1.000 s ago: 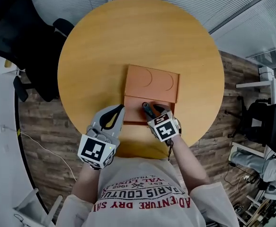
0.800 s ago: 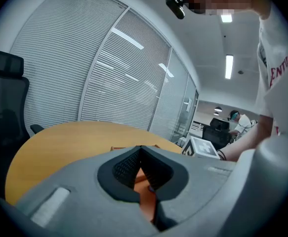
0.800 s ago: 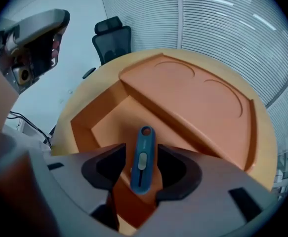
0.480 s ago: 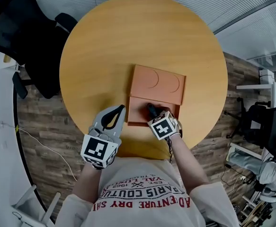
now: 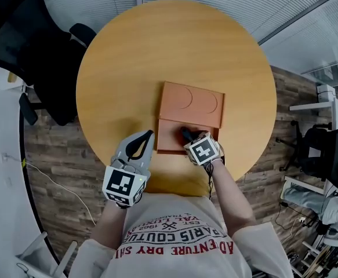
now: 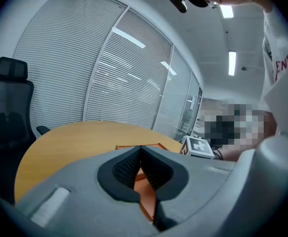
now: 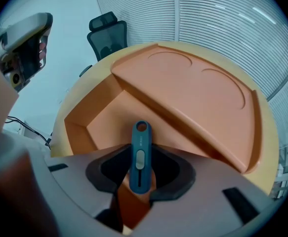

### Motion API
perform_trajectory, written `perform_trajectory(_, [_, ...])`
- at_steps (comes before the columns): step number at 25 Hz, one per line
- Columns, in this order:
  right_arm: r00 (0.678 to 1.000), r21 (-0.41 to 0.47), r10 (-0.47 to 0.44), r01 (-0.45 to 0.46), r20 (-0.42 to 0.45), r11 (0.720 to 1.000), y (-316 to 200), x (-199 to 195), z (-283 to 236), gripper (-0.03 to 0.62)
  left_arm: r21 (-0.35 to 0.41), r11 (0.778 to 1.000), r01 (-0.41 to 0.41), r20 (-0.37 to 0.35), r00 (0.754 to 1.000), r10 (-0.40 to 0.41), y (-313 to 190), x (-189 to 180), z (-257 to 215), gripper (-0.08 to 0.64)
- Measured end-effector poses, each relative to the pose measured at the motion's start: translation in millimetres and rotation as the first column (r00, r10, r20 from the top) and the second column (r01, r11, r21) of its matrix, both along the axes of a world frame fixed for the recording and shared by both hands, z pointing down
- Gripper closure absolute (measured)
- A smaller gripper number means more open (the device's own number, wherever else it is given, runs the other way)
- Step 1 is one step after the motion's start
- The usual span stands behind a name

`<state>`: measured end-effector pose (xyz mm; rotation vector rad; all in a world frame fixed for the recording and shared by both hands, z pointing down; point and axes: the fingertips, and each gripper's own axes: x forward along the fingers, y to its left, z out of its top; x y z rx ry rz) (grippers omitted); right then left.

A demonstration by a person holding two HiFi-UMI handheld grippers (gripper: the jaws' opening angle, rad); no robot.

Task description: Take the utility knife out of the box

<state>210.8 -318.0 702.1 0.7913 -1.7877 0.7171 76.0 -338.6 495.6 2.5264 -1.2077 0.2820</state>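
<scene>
utility knife: the blue utility knife (image 7: 140, 154) is inside the open compartment of the box, at its right part. in your right gripper view its slider faces the camera and the end with the hole points away from you; its near end is hidden behind the jaws.
right gripper: your right gripper (image 5: 190, 140) points steeply down into the compartment. its jaws stand apart with the knife between them and are closing. dark pad shows on both sides of the handle, so no firm clamp is visible.
box: the orange box (image 5: 165, 136) lies on the near half of the table, just in front of you. the open compartment is its near part.
lid: the lid (image 5: 192, 102) lies flat on the far side of the compartment, joined to it along one edge. two round recesses show in its surface.
left gripper: your left gripper (image 5: 148, 135) is level with the left near corner of the box, just beside it. its jaws are together with nothing between them. whether it touches the box cannot be told.
table: the round wooden table (image 5: 157, 51) carries the box alone.
chair: a black office chair (image 5: 24, 39) stands at the far left of the table, close to its edge.
</scene>
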Motion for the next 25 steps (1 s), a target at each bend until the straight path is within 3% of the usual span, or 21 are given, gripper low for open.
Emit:
perform_trajectory(4, [1.000, 0.044, -0.024, 0.024, 0.016, 0.999, -2.6, -1.8, -18.4, 0.463, 0.010, 1.000, 0.011, -0.013, 1.000, -0.011, 7.4, 1.2, -6.5, 0.565])
perform_trajectory(7, [0.995, 0.086, -0.068, 0.061, 0.074, 0.994, -0.2, -13.8, -40.3, 0.462, 0.029, 0.999, 0.017, -0.007, 1.000, -0.017, 11.3, 0.6, -11.8, 0.566])
perform_trajectory(11, [0.985, 0.182, -0.114, 0.090, 0.127, 0.979, -1.3, -25.8, -80.7, 0.462, 0.068, 0.997, 0.023, 0.012, 1.000, -0.024, 16.4, 0.7, -24.9, 0.566])
perform_trajectory(15, [0.978, 0.303, -0.119, 0.063, 0.172, 0.951, -6.9, -25.1, -125.2, 0.462, 0.090, 0.995, 0.030, 0.019, 0.999, -0.032, 22.2, 3.7, -36.3, 0.565])
perform_trajectory(19, [0.956, 0.430, -0.135, 0.010, 0.261, 0.903, -5.7, -24.1, -167.9, 0.462, 0.123, 0.992, 0.018, 0.036, 0.999, -0.023, 28.6, 11.4, -49.2, 0.565])
perform_trajectory(25, [0.908, 0.602, -0.147, -0.134, 0.393, 0.787, 0.3, -15.3, -247.1, 0.462, 0.201, 0.979, 0.026, 0.021, 0.999, -0.031, 28.0, 7.9, -88.5, 0.565])
